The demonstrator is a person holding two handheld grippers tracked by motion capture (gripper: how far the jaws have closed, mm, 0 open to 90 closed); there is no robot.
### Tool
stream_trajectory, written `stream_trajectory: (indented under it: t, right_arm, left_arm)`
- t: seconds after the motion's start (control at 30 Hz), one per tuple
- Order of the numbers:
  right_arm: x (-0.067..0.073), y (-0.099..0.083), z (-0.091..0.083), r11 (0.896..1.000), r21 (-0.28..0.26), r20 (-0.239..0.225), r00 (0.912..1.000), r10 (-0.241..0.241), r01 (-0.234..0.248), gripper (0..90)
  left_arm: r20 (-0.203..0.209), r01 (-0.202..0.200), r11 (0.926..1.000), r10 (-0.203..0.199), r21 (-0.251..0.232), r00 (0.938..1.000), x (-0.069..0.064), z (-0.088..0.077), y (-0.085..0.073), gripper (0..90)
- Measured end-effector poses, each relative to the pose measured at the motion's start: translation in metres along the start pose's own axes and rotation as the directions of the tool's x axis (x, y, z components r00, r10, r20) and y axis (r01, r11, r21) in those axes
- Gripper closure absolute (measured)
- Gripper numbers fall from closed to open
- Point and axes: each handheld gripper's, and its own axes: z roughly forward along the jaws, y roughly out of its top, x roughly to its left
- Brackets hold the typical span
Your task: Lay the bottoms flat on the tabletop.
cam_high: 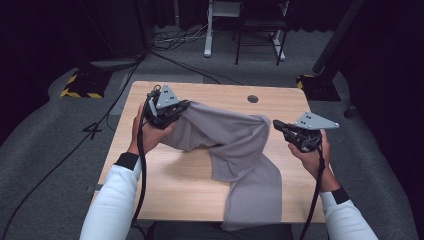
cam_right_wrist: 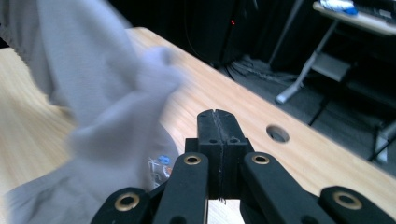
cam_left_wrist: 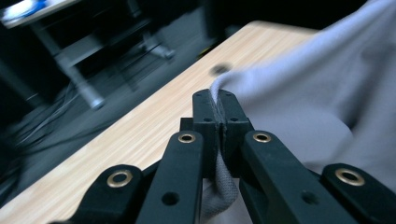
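Grey cloth [cam_high: 235,150] — left gripper [cam_left_wrist: 218,119] clamps its edge; right gripper [cam_right_wrist: 218,135] closed, empty. We re-grip a corner before spreading it on the table [cam_high: 165,180].

1. Grey cloth [cam_high: 235,145]: soft matt knit, fine ribbed weave showing at its edge.
2. Table [cam_high: 165,185]: pale wood, smooth, light straight grain showing.
3. Left gripper [cam_left_wrist: 218,122]: matt black plastic jaws, brass-looking rivets glinting.
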Motion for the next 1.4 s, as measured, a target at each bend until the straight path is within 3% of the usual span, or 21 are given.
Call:
stream_trajectory:
  t: [0.07,0.1,0.23,0.33,0.37,0.4,0.43,0.47,0.5,0.57,0.63,0.73,0.8,0.87,1.0,1.03,1.07,1.13,1.17,1.3,1.4]
  right_arm:
    - [-0.001,-0.008,0.011,0.999,0.026,-0.036,0.9989,0.029,-0.028,89.9]
    - [0.003,-0.017,0.025,0.997,0.07,-0.048,0.9984,0.031,-0.028,88.4]
    - [0.01,-0.033,0.043,0.99,0.143,-0.071,0.9973,0.02,-0.01,80.2]
    - [0.015,-0.052,0.056,0.975,0.223,-0.105,0.9944,0.014,0.01,69.8]
    - [0.015,-0.058,0.059,0.968,0.25,-0.117,0.9929,0.019,0.011,68.3]
    - [0.014,-0.07,0.065,0.952,0.305,-0.131,0.9911,0.026,0.015,61.5]
    - [0.014,-0.07,0.065,0.952,0.305,-0.131,0.9911,0.026,0.015,61.5]
    - [0.012,-0.08,0.071,0.941,0.337,-0.152,0.9871,0.05,0.004,58.2]
    - [0.012,-0.08,0.071,0.941,0.337,-0.152,0.9871,0.05,0.004,58.2]
    - [0.011,-0.088,0.077,0.93,0.368,-0.185,0.9805,0.065,0.007,53.8]
    - [0.013,-0.094,0.085,0.919,0.395,-0.177,0.9821,0.063,0.012,52.9]
    - [0.014,-0.097,0.094,0.914,0.406,-0.19,0.9783,0.082,0.002,50.7]
    - [0.014,-0.097,0.099,0.916,0.401,-0.196,0.9771,0.084,0.002,49.8]
    - [0.017,-0.094,0.107,0.918,0.396,-0.213,0.9732,0.087,0.004,49.4]
    - [0.021,-0.091,0.115,0.919,0.395,-0.216,0.9738,0.072,0.02,49.3]
    - [0.023,-0.09,0.12,0.923,0.384,-0.218,0.9735,0.068,0.021,48.5]
    - [0.023,-0.09,0.12,0.923,0.384,-0.218,0.9735,0.068,0.021,48.5]
    - [0.025,-0.089,0.124,0.92,0.39,-0.213,0.9744,0.072,0.018,49.9]
    - [0.026,-0.089,0.129,0.918,0.397,-0.199,0.9767,0.081,0.005,53.1]
    - [0.021,-0.089,0.13,0.912,0.41,-0.191,0.9762,0.103,-0.015,55.5]
    - [0.007,-0.092,0.126,0.897,0.438,-0.118,0.9863,0.116,-0.053,55.6]
  left_arm:
    - [-0.025,0.03,0.9985,-0.029,0.045,0.9993,0.003,0.014,-0.015,82.8]
    - [-0.017,0.077,0.9935,-0.076,0.083,0.997,0.003,0.027,-0.031,72.8]
    - [-0.017,0.112,0.9869,-0.111,0.116,0.9937,-0.009,0.041,-0.045,35.4]
    - [0.096,0.085,0.9947,-0.09,0.058,0.9913,-0.034,0.036,-0.049,29.4]
    - [0.166,0.085,0.996,-0.088,0.027,0.9822,-0.044,0.033,-0.05,27.0]
    - [0.284,0.036,0.9993,-0.038,0.012,0.9581,-0.073,0.031,-0.051,27.1]
    - [0.284,0.036,0.9993,-0.038,0.012,0.9581,-0.073,0.031,-0.051,27.2]
    - [0.348,-0.056,0.9978,0.04,0.035,0.9366,-0.111,0.035,-0.057,27.3]
    - [0.348,-0.056,0.9978,0.04,0.035,0.9366,-0.111,0.035,-0.057,28.4]
    - [0.406,-0.135,0.9869,0.089,0.088,0.9096,-0.141,0.047,-0.068,30.3]
    - [0.421,-0.175,0.9749,0.103,0.137,0.9014,-0.16,0.061,-0.079,34.7]
    - [0.383,-0.194,0.9622,0.108,0.192,0.9173,-0.172,0.078,-0.093,42.5]
    - [0.41,-0.184,0.9645,0.092,0.19,0.9075,-0.175,0.083,-0.098,47.7]
    - [0.419,-0.219,0.9531,0.115,0.209,0.9009,-0.178,0.086,-0.1,48.1]
    - [0.42,-0.187,0.9586,0.083,0.214,0.9039,-0.173,0.088,-0.101,56.8]
    - [0.444,-0.194,0.9602,0.088,0.2,0.8918,-0.17,0.088,-0.103,70.7]
    - [0.444,-0.194,0.9602,0.088,0.2,0.8918,-0.17,0.088,-0.103,77.7]
    - [0.422,-0.211,0.9573,0.111,0.198,0.8996,-0.167,0.087,-0.104,84.9]
    - [0.399,-0.204,0.9584,0.111,0.199,0.9102,-0.161,0.082,-0.107,88.0]
    - [0.362,-0.197,0.9569,0.11,0.213,0.9257,-0.145,0.067,-0.114,88.4]
    - [0.306,-0.115,0.9684,0.043,0.221,0.9509,-0.119,0.047,-0.125,88.4]
